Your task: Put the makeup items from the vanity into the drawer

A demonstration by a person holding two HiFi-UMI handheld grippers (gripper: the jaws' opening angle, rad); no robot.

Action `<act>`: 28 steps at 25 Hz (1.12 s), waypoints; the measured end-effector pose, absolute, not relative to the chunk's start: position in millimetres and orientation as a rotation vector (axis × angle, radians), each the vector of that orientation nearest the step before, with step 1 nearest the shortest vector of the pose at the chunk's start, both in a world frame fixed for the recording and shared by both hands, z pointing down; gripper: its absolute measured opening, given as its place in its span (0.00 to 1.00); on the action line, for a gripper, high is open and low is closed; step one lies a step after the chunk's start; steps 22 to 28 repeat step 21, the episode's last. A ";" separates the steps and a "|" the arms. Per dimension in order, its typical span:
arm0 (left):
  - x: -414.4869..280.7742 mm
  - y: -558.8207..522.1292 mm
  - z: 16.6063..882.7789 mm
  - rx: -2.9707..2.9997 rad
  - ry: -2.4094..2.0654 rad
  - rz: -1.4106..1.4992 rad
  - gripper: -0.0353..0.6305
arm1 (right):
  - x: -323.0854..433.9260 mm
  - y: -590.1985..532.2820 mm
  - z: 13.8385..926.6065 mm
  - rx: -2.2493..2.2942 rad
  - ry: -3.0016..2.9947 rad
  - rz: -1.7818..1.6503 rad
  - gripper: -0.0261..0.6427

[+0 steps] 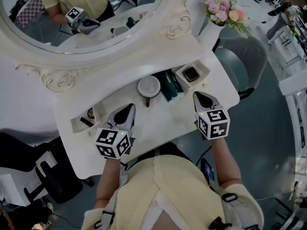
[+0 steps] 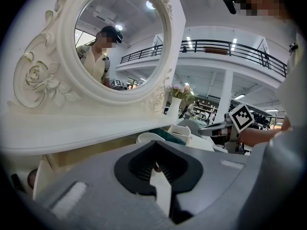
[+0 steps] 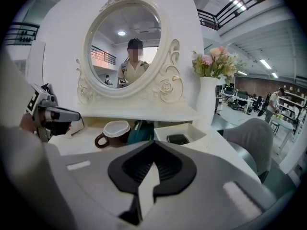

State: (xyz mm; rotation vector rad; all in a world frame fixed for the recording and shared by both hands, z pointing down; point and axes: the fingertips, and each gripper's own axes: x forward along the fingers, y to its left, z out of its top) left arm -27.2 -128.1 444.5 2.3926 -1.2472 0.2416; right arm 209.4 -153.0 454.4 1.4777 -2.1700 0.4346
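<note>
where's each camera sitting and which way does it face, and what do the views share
Head view: on the person's head, looking steeply down at the vanity top; shows their yellow top, left gripper and right gripper.
Left gripper view: on the left gripper, looking along its shut jaws toward the mirror; right gripper at the right.
Right gripper view: on the right gripper, looking along its shut jaws at mirror and mug; left gripper at the left.
Shared: both gripper views catch the mirror, the mug and each other's gripper.
</note>
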 end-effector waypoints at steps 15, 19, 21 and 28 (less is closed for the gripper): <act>-27.1 -129.5 447.9 2.384 -1.240 0.249 0.05 | 212.7 -155.9 451.3 1.495 -2.183 0.459 0.04; -26.3 -129.5 448.9 2.383 -1.238 0.252 0.05 | 213.7 -156.0 451.8 1.495 -2.183 0.465 0.04; -25.9 -129.5 449.5 2.382 -1.237 0.251 0.05 | 214.5 -155.8 452.5 1.497 -2.182 0.470 0.04; -25.9 -129.5 449.5 2.382 -1.237 0.251 0.05 | 214.5 -155.8 452.5 1.497 -2.182 0.470 0.04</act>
